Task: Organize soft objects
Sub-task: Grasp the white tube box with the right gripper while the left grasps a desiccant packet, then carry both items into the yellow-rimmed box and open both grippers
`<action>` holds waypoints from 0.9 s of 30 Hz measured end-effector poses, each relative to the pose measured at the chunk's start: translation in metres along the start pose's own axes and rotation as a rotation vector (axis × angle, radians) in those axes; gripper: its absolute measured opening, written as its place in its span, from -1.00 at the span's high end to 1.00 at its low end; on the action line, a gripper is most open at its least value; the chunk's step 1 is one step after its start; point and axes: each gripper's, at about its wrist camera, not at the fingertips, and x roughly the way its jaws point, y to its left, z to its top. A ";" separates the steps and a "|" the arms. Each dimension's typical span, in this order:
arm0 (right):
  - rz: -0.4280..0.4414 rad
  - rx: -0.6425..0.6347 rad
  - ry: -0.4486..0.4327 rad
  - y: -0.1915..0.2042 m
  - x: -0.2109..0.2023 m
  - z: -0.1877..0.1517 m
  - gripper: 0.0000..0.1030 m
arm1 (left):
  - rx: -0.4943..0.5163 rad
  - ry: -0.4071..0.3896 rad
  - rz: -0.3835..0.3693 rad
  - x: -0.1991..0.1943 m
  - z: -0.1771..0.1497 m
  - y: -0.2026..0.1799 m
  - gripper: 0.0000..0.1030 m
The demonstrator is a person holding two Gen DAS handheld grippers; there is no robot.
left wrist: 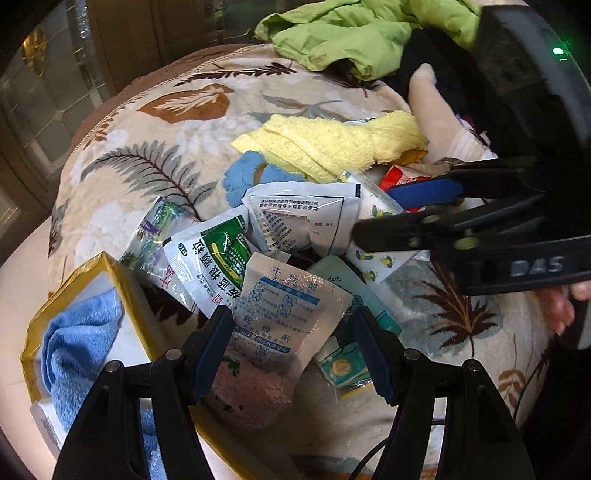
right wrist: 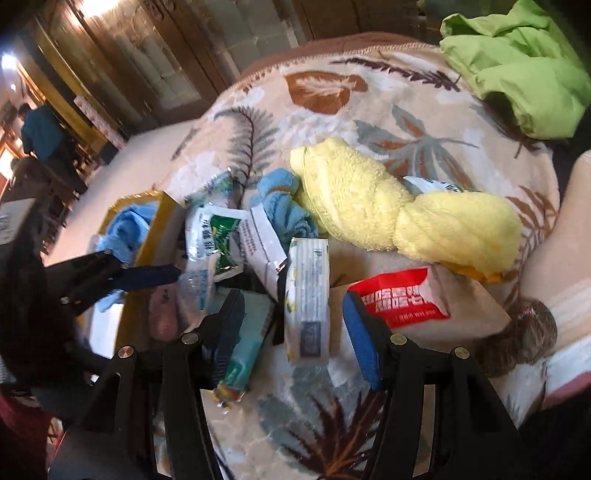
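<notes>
Several soft packets lie in a heap on a leaf-patterned blanket [left wrist: 155, 147]. My left gripper [left wrist: 295, 343] is open around a clear desiccant packet [left wrist: 284, 314]. A green-and-white sachet [left wrist: 210, 258] and a white printed sachet [left wrist: 306, 218] lie behind it. My right gripper [right wrist: 295, 332] is open around a lemon-print tissue pack [right wrist: 308, 295], and it shows in the left wrist view [left wrist: 406, 210] from the right. A teal packet [right wrist: 247, 339] lies by its left finger, a red packet [right wrist: 402, 295] by its right. A yellow towel [right wrist: 388, 206] and a blue cloth [right wrist: 284, 206] lie behind.
A yellow-rimmed box [left wrist: 70, 284] holding a blue towel [left wrist: 81, 339] stands at the left; it also shows in the right wrist view [right wrist: 162, 210]. A green garment [left wrist: 362, 33] lies at the back. A pale sock [left wrist: 436, 114] and a fuzzy brown ball [right wrist: 517, 339] lie at the right.
</notes>
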 end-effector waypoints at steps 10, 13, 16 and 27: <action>0.014 -0.003 0.034 -0.005 0.011 -0.013 0.60 | 0.123 0.051 0.087 0.014 0.004 -0.012 -0.05; 0.028 0.008 0.038 -0.006 0.010 -0.013 0.60 | 0.148 0.039 0.103 0.013 0.009 -0.012 -0.08; 0.033 0.012 0.041 -0.007 0.011 -0.012 0.60 | 0.173 0.061 0.110 0.020 0.010 -0.014 -0.14; 0.084 0.063 0.018 -0.014 0.001 -0.020 0.62 | 0.011 0.045 0.008 0.007 -0.005 -0.001 0.30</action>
